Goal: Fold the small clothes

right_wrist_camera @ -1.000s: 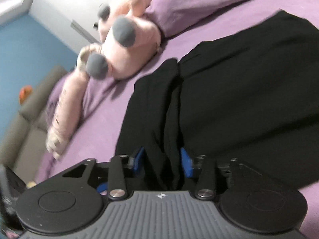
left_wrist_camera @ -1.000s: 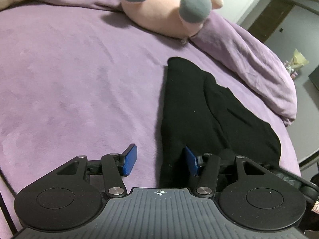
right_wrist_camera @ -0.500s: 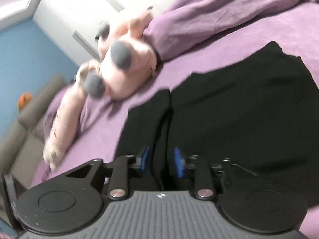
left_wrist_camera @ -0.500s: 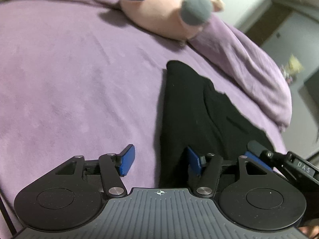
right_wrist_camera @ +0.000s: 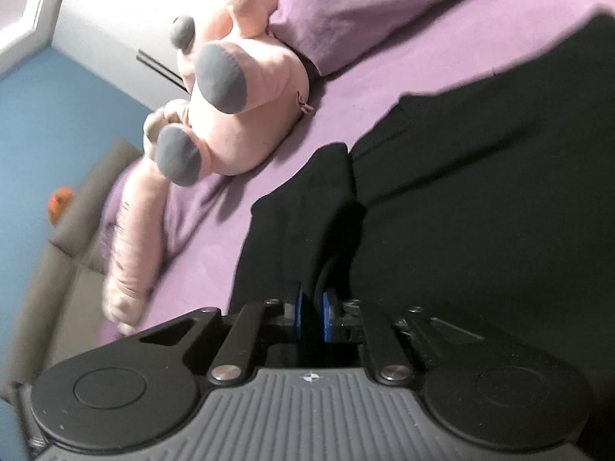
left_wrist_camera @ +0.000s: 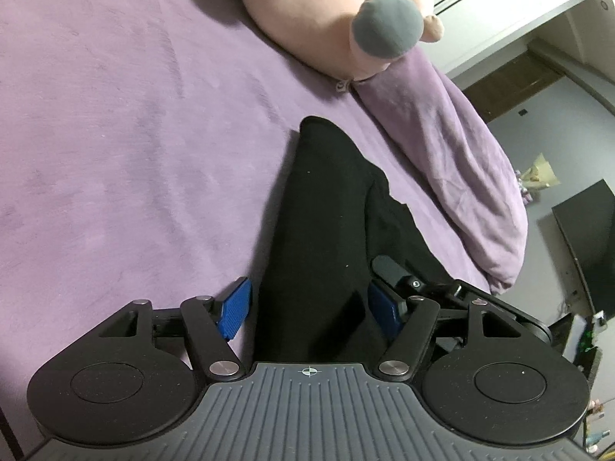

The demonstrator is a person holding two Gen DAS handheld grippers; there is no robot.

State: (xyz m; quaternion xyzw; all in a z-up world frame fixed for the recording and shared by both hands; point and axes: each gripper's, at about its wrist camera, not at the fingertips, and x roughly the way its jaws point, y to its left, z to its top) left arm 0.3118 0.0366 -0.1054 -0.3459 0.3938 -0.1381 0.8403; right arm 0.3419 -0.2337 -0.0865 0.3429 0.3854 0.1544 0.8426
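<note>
A black garment (left_wrist_camera: 319,230) lies on the purple bed cover (left_wrist_camera: 115,134), a long folded strip of it running away from me. My left gripper (left_wrist_camera: 310,311) straddles the near end of that strip. Its jaws are opening; the left pad stands clear of the cloth, so nothing is gripped. Beside its right pad shows a finger (left_wrist_camera: 392,272) of the right gripper. In the right wrist view the black garment (right_wrist_camera: 480,211) fills the right side. My right gripper (right_wrist_camera: 311,309) is closing, its blue pads nearly together on a raised fold of the black cloth.
A pink plush toy (left_wrist_camera: 307,11) with grey feet lies at the far side, next to a rolled purple blanket (left_wrist_camera: 453,146). The bed ends at the right, with a dark screen (left_wrist_camera: 588,238) beyond. A grey sofa (right_wrist_camera: 57,253) stands by the blue wall.
The left jaws have spread wider and now straddle the garment's strip. The right gripper slid across the cloth, opened, then closed on a fold. Its finger has come into the left wrist view.
</note>
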